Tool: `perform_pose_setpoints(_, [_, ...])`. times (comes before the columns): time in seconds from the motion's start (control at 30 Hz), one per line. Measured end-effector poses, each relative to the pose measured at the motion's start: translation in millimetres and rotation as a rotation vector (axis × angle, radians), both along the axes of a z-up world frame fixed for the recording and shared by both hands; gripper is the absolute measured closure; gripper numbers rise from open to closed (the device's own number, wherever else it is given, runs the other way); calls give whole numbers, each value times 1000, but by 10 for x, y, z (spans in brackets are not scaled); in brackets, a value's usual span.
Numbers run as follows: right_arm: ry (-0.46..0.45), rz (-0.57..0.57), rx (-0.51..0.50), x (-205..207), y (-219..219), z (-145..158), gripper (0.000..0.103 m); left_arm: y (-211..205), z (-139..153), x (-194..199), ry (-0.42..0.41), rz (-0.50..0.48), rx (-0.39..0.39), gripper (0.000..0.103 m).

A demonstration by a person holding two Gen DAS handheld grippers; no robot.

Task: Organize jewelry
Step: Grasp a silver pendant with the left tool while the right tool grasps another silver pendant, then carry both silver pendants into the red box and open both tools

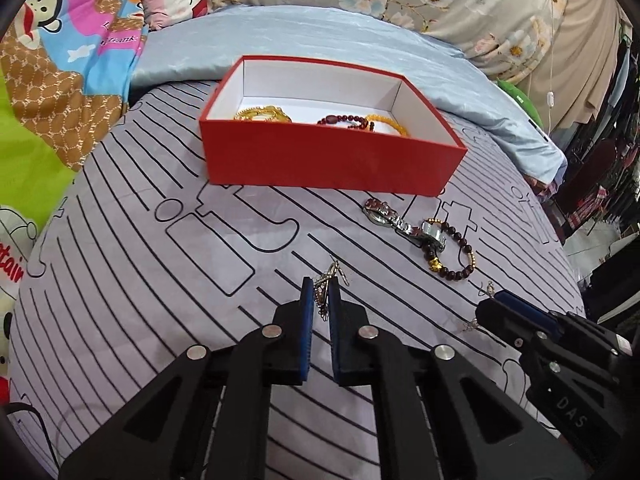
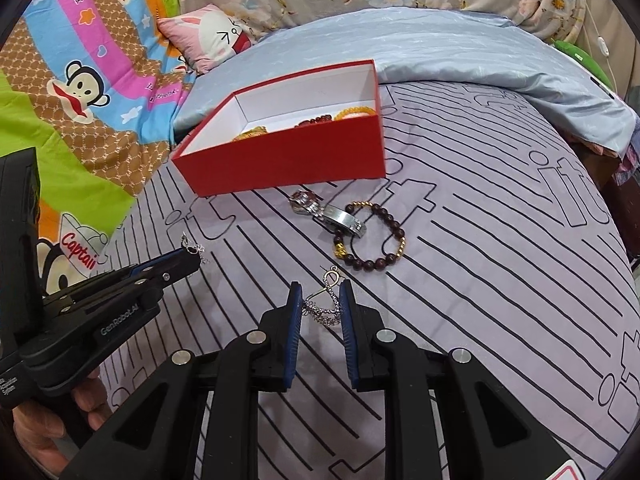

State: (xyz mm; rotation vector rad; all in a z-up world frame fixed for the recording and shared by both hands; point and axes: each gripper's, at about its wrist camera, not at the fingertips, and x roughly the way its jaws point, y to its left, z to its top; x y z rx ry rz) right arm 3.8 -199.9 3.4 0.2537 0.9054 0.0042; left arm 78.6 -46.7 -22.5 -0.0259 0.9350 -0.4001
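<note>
Here, in the left wrist view, the left gripper (image 1: 320, 294) has its blue pads nearly together, pinching a small silver-and-gold chain piece (image 1: 329, 280) whose lower part is hidden between them. Beyond stands the red box (image 1: 332, 160), its near wall hiding most of the yellow bead bracelets (image 1: 262, 114) and dark red beads (image 1: 344, 121) inside. On the striped bedsheet (image 1: 140, 260), a silver watch (image 1: 400, 220) lies touching a brown bead bracelet (image 1: 452, 256). The right gripper (image 1: 496, 304) enters at the right edge, its tip on a thin chain (image 1: 474, 324) too small to make out.

In the right wrist view, the right gripper (image 2: 320, 304) is partly open around a sparkly silver chain (image 2: 324, 310); whether the pads grip it, I cannot tell. The left gripper (image 2: 192, 258) pinches its piece at left, above the sheet.
</note>
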Motion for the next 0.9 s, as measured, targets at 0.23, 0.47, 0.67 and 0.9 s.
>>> perform_pose_setpoints(0.23, [-54,27,-6,62,99,259,86,91,218,-56,-9,4,-28,97])
perform_pose_setpoints(0.47, [-118,47,-12,215,140,544,86,123,462,13,-36,2,-53,97])
perform_pose_setpoints(0.67, [-162,52,-23,418,149,726,86,89,693,140,-74,1,-77,97])
perform_pose_setpoints(0.9, [-199,44,-41,672,103,866,86,-23,916,374,-118,-6,-88,97])
